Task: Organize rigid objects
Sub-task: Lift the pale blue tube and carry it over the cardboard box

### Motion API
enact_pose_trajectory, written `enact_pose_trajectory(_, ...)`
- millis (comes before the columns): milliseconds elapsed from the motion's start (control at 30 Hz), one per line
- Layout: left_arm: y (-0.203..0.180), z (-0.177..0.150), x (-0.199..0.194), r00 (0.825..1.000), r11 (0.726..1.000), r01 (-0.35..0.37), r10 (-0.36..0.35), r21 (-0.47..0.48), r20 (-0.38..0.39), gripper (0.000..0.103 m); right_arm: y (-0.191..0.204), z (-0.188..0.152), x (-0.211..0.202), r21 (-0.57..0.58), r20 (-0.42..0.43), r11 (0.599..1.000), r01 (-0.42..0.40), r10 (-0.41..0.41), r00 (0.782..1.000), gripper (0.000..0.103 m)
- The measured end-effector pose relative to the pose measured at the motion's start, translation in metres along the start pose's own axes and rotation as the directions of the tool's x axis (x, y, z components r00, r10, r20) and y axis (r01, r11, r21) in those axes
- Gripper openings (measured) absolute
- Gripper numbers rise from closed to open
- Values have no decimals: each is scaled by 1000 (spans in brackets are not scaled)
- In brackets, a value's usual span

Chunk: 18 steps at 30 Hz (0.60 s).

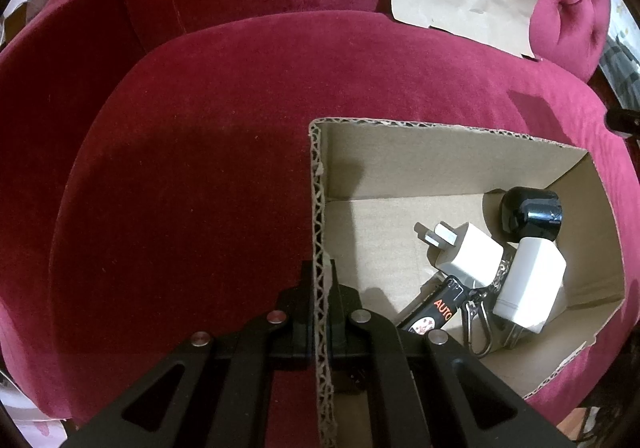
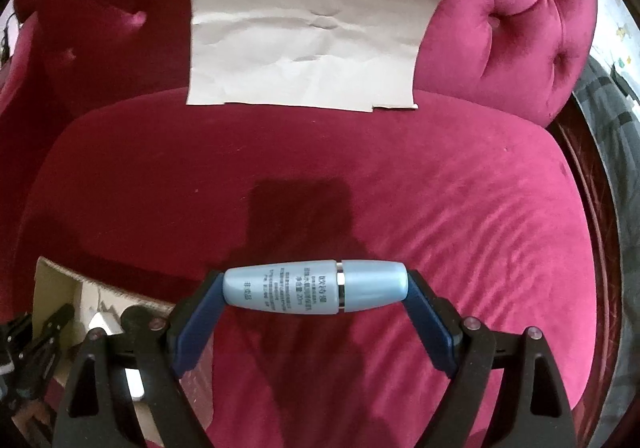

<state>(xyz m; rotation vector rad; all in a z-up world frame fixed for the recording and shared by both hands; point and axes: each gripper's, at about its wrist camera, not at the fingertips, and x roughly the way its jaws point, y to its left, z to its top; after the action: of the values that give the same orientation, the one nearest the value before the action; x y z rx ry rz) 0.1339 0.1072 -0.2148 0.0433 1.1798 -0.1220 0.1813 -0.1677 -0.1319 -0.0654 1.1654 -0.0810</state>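
the step in hand is, as i judge it, the carrying of 1 more object to the box. the right gripper (image 2: 316, 290) holds a pale blue cosmetic bottle (image 2: 316, 287) by its 2 ends, the bottle lying crosswise between the blue pads (image 2: 198, 322), with its jaws wide and pressing on the cap end and the bottom end. the bottle is in the air above the seat cushion (image 2: 440, 207) of a red velvet armchair, touching nothing else.

the left gripper (image 1: 320, 312) is closed on the near left wall of the cardboard box (image 1: 319, 207), 1 finger outside and 1 inside, so it seems to steady the box. the box stands on the right part of the cushion. inside it, toward the right wall, lie 2 white chargers (image 1: 468, 254), a black round object (image 1: 528, 211) at the far side, a black key tag with orange letters (image 1: 432, 312) and metal key rings (image 1: 478, 324) under them. the left part of the box floor is bare.

in the right wrist view the box is at the lower left edge, just beside the right gripper. a sheet of brown paper (image 2: 304, 31) leans on the backrest, well apart from the work.

the next move calls for bringing the bottle left over the box opening, lowering it to the bare floor and opening the jaws. the long bottle must clear the box walls and the left gripper.
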Motion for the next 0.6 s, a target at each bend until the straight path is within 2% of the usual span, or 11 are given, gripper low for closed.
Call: enact_pose_trajectory(600, -5, 0, -1, 1000, 1000, -19, 18, 17, 6, 3, 48, -10, -45, -85, 11, 995, -54, 55, 998, 90)
